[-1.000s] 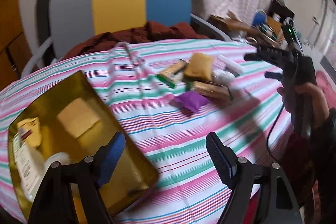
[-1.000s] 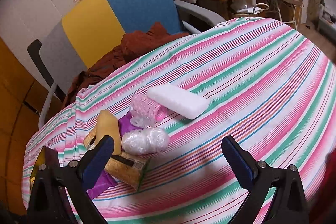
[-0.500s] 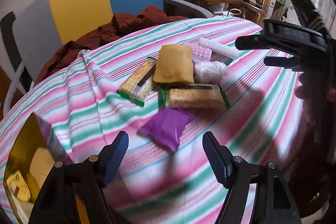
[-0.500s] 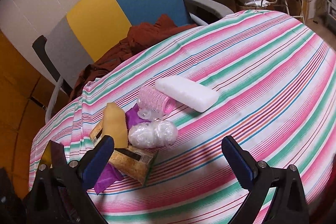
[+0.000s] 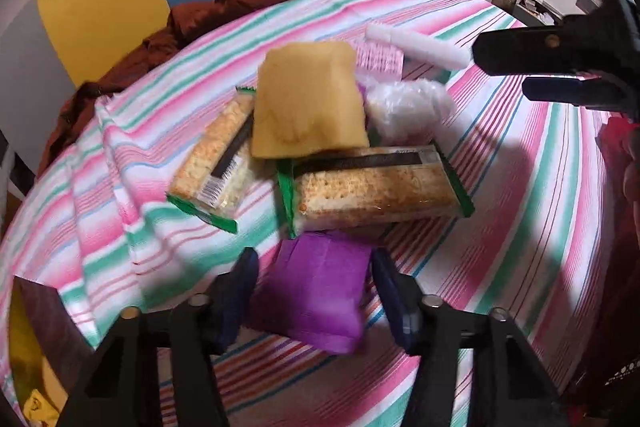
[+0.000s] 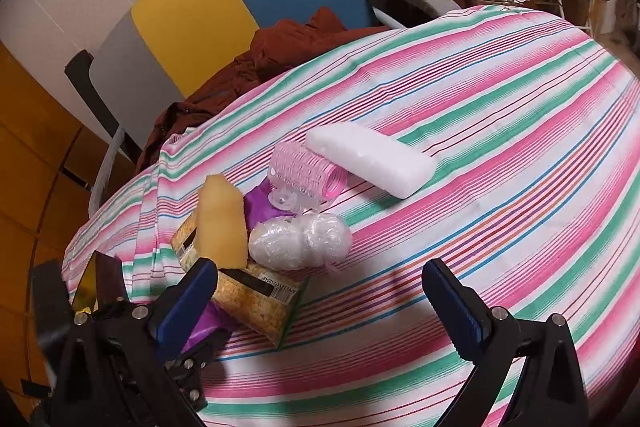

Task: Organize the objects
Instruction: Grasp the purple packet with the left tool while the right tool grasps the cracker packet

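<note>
In the left wrist view, the left gripper (image 5: 314,287) stands apart around the purple packet (image 5: 316,291), a finger close on each side; whether the pads touch it I cannot tell. The packet lies on the striped tabletop (image 5: 520,227), just in front of a cracker pack (image 5: 376,193).

In the right wrist view, the right gripper (image 6: 320,301) hangs wide apart and empty above the tabletop, near the clear plastic bundle (image 6: 300,241).

I see a soft purple packet (image 5: 320,291) lying flat nearest me. Behind it lie two cracker packs (image 5: 376,193), a tan pouch (image 5: 308,103) propped across them, a clear wrapped bundle (image 6: 300,241), a pink roller (image 6: 306,177) and a white block (image 6: 370,159), all clustered together.
</note>
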A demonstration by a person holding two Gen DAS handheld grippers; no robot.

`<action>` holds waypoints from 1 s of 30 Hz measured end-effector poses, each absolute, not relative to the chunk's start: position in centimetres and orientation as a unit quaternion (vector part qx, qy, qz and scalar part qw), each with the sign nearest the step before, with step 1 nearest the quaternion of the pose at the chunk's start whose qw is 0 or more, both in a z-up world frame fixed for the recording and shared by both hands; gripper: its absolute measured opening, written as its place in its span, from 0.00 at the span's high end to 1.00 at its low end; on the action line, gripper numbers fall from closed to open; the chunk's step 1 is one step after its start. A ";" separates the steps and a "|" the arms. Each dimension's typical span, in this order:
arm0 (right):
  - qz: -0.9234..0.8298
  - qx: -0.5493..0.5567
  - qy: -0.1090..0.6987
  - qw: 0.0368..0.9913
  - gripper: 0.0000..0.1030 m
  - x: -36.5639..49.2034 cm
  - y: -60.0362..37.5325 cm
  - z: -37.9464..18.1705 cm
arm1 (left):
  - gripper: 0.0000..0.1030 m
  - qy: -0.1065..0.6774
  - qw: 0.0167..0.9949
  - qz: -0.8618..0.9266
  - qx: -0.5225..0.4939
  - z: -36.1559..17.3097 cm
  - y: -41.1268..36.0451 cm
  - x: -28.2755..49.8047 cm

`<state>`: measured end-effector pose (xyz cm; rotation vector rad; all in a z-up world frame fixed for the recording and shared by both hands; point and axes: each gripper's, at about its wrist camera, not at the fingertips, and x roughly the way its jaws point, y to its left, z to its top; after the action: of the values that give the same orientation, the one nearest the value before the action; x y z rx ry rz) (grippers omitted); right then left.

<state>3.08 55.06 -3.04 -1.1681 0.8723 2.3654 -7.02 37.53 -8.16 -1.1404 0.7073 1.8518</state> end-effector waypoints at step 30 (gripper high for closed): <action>0.844 -0.511 0.149 0.063 0.00 -4.7 48.0 -6.9 | 0.58 0.170 0.440 0.770 -0.429 -8.3 29.4 1.5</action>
<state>-4.73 47.96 -6.92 -1.5457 0.4511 2.5501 1.46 29.44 -8.28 -1.0661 0.4219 1.9127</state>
